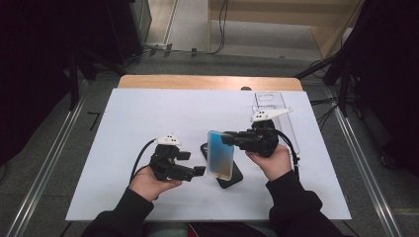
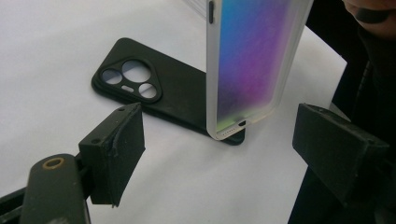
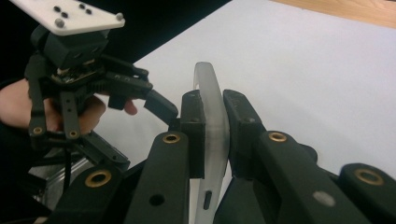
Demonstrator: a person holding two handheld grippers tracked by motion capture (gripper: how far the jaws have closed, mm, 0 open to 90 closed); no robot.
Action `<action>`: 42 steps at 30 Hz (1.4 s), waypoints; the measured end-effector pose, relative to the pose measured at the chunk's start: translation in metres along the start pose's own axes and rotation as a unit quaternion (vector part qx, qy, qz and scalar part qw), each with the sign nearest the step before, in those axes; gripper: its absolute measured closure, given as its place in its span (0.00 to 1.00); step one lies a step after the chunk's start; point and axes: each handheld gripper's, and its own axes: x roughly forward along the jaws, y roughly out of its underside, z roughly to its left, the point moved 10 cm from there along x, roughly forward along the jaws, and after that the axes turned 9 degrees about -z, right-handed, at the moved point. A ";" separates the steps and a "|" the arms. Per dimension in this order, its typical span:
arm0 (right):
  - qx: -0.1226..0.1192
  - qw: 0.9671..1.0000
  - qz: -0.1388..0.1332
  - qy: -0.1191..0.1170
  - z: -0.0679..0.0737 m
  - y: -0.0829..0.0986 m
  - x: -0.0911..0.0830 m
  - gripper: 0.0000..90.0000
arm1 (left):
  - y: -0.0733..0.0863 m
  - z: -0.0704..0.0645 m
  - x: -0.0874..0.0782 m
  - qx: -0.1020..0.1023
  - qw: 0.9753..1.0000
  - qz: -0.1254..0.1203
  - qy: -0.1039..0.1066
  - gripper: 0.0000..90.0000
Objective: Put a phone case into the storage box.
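Iridescent blue-to-purple phone case (image 1: 221, 154) with frosted translucent edges, held upright; its lower end stands on or just above a black phone case (image 2: 154, 88) lying flat on the white worktop (image 1: 148, 113). No brand, label or writing readable on either case. Black case shows a rounded-triangle camera cutout with three round openings and a small slot.

Right tongs (image 1: 228, 138): jaws closed on the iridescent case, clamping its frosted edge between both pads, as the right gripper view shows (image 3: 211, 135).

Left tongs (image 1: 197, 171): jaws wide apart, holding nothing, touching nothing, just beside the two cases, pointed at them.

Clear plastic tray (image 1: 269, 101) lies at the far right of the worktop, behind the right hand.
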 end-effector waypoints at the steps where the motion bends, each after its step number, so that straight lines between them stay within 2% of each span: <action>1: -0.005 1.000 0.000 0.001 0.000 0.000 -0.001 0.86 | -0.001 -0.001 0.000 0.004 1.000 0.003 0.007 0.19; 3: -0.008 1.000 0.002 -0.001 0.000 0.000 -0.002 0.86 | -0.003 -0.003 -0.002 0.011 1.000 0.004 0.018 0.27; 7: -0.010 1.000 0.007 -0.018 0.002 0.000 -0.005 0.86 | -0.008 -0.003 -0.003 0.030 0.999 0.003 0.027 0.29; 11: -0.028 0.999 0.012 -0.029 0.005 0.001 -0.006 0.86 | -0.013 -0.004 -0.004 0.031 0.999 -0.001 0.043 0.29; 12: -0.032 0.999 0.013 -0.033 0.006 0.001 -0.007 0.86 | -0.014 -0.003 -0.004 0.039 0.998 -0.005 0.046 0.29; 14: -0.036 0.999 0.017 -0.037 0.007 0.003 -0.007 0.85 | -0.016 -0.004 -0.004 0.052 0.997 -0.009 0.053 0.32; 17: -0.041 0.998 0.023 -0.044 0.008 0.004 -0.007 0.85 | -0.019 -0.007 -0.004 0.054 0.996 -0.011 0.069 0.36; 20: -0.051 0.997 0.029 -0.054 0.011 0.005 -0.007 0.85 | -0.019 -0.009 -0.003 0.066 0.995 -0.009 0.074 0.37; 23: -0.054 0.996 0.032 -0.064 0.014 0.006 -0.006 0.85 | -0.020 -0.009 -0.003 0.070 0.994 -0.001 0.079 0.36; 25: -0.059 0.995 0.032 -0.070 0.015 0.007 -0.004 0.85 | -0.021 -0.008 -0.002 0.078 0.994 0.003 0.077 0.33; 27: -0.060 0.995 0.035 -0.076 0.017 0.008 -0.003 0.85 | -0.026 -0.008 -0.002 0.076 0.994 -0.009 0.083 0.32; 30: -0.066 0.994 0.037 -0.082 0.018 0.009 -0.002 0.85 | -0.028 -0.009 -0.004 0.066 0.993 -0.007 0.100 0.33; 35: -0.071 0.992 0.041 -0.092 0.019 0.010 -0.001 0.85 | -0.031 -0.010 -0.007 0.077 0.990 -0.014 0.120 0.37; 42: -0.069 0.990 0.041 -0.112 0.024 0.011 0.002 0.85 | -0.033 -0.013 -0.006 0.092 0.987 -0.013 0.132 0.41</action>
